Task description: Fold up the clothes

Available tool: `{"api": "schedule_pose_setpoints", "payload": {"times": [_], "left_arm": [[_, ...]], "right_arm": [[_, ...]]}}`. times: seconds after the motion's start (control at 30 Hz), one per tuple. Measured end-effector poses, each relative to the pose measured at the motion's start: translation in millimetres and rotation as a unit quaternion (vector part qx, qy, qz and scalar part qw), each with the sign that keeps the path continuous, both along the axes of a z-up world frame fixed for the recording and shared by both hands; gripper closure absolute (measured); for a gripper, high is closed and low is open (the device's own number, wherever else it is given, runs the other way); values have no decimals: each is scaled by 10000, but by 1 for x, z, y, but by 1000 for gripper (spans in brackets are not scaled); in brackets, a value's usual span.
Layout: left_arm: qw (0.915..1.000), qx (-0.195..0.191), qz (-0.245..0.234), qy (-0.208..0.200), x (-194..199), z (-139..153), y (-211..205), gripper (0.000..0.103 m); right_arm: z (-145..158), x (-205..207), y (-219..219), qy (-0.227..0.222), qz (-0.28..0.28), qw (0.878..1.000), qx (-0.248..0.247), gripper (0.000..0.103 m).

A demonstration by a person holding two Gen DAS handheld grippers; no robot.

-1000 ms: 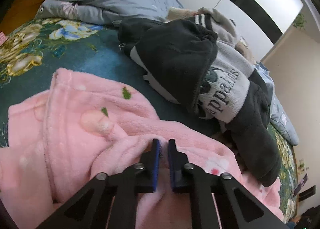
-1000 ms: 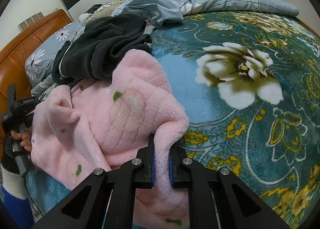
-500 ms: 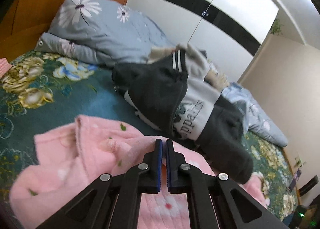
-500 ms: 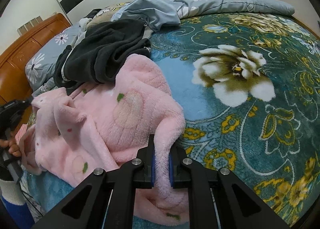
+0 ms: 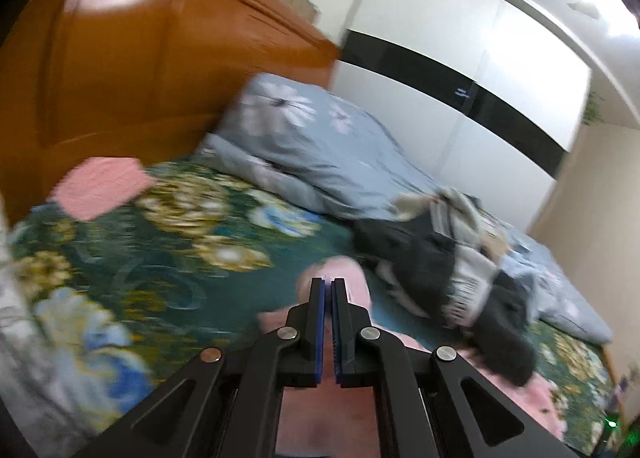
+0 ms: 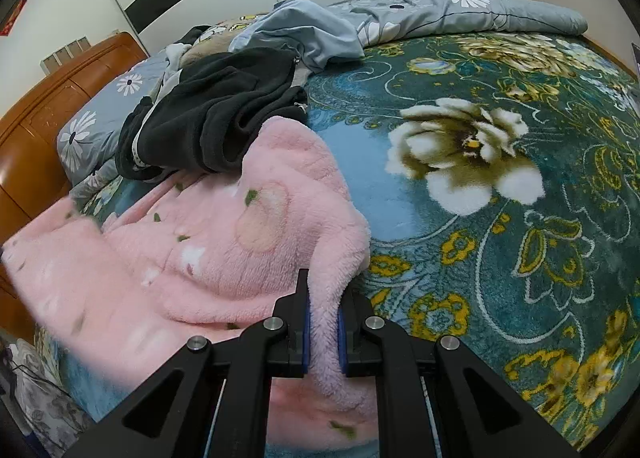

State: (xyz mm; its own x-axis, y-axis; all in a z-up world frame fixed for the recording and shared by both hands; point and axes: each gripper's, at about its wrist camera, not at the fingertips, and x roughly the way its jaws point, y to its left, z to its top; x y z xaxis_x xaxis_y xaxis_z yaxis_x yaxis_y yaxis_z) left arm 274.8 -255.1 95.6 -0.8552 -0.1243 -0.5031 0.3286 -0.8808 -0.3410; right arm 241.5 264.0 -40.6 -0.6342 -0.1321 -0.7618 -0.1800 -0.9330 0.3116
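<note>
1. Two black two-finger grippers with blue pads work on a soft pink fleece garment with small green leaf marks (image 6: 240,242), which lies on a dark teal bedspread with big flower prints (image 6: 500,258).
2. The right gripper (image 6: 323,318) is clamped on a thick fold of this pink garment; the rest of the fabric spreads forward and to the left of its fingers.
3. The left gripper (image 5: 328,318) has its jaws pressed together, and pink fabric shows between and under them; the view is blurred, so the grip itself is not fully clear.
4. Ahead and to the right of the left gripper lies a black and grey sweater pile (image 5: 448,274).
5. Further ahead is a grey-blue pillow with white daisy print (image 5: 304,137), leaning on an orange-brown wooden headboard (image 5: 140,57).
</note>
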Motion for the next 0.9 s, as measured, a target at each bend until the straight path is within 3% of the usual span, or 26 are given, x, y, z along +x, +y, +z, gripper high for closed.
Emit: {"api": "schedule_pose_setpoints", "payload": {"times": [0.2, 0.33, 0.43, 0.53, 0.57, 0.6, 0.67, 0.73, 0.8, 0.9], "left_arm": [[9931, 555, 813, -635, 20, -49, -54, 100], [9871, 914, 824, -1024, 10, -78, -56, 99], [9876, 835, 744, -1104, -3, -79, -52, 98], [9888, 653, 736, -1118, -22, -71, -52, 85], [9899, 594, 682, -1096, -32, -66, -52, 72], [9914, 574, 559, -1039, -46, -61, -49, 62], [9939, 606, 171, -904, -76, -53, -36, 57], [9919, 780, -520, -855, -122, -49, -8, 48], [9833, 1034, -1215, -871, -170, -51, 22, 41], [9658, 1487, -1811, -1113, -233, -68, 66, 41]], "right_arm": [[-6, -3, -2, -87, 31, 10000, -23, 93], [-6, -4, 1, -123, -16, 9999, -44, 92], [-1, -3, 7, -102, -60, 9999, -13, 83], [10, -4, 15, -13, -199, 9994, 266, 73], [13, -9, 17, -4, -206, 9992, 331, 71], [16, -16, 17, -5, -196, 9991, 384, 70], [22, -31, 17, -7, -176, 9986, 489, 70], [28, -47, 13, 11, -101, 9984, 549, 70], [33, -70, -1, 87, 92, 9986, 512, 69], [37, -97, -21, 168, 232, 9985, 469, 68]]}}
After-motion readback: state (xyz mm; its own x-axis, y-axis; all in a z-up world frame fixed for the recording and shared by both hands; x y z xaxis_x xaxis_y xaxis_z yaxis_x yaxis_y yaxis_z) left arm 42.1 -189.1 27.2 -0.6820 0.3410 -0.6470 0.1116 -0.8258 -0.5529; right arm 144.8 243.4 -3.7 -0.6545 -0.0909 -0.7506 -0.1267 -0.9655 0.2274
